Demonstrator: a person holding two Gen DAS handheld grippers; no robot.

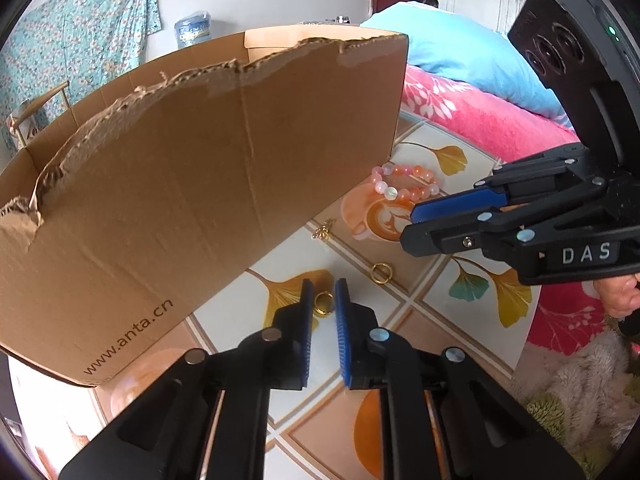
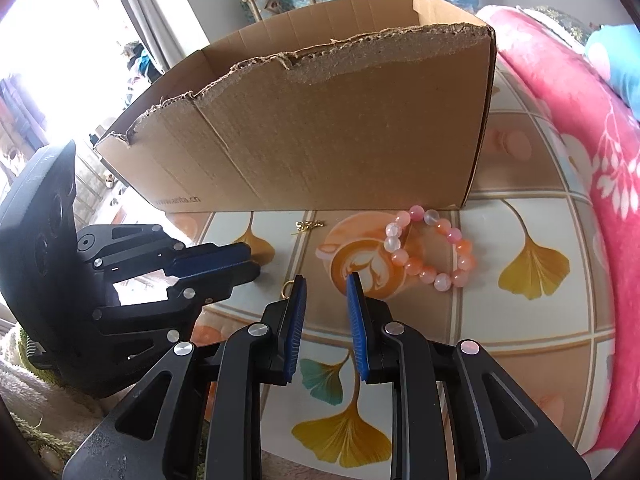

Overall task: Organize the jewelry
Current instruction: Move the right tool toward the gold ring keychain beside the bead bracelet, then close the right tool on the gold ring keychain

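The left gripper [image 1: 324,294] is clamped on a gold ring [image 1: 324,304] resting on the ginkgo-patterned tabletop [image 1: 432,280]. The right gripper [image 2: 326,292] hovers narrowly parted, holding nothing. A second gold ring [image 1: 381,272], pink bead bracelet [image 2: 430,246] and gold earrings [image 2: 309,225] lie beside the torn cardboard box [image 2: 320,140].

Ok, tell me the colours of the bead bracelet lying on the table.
The bead bracelet mixes orange, pink and milky white beads, seen best in the right wrist view.
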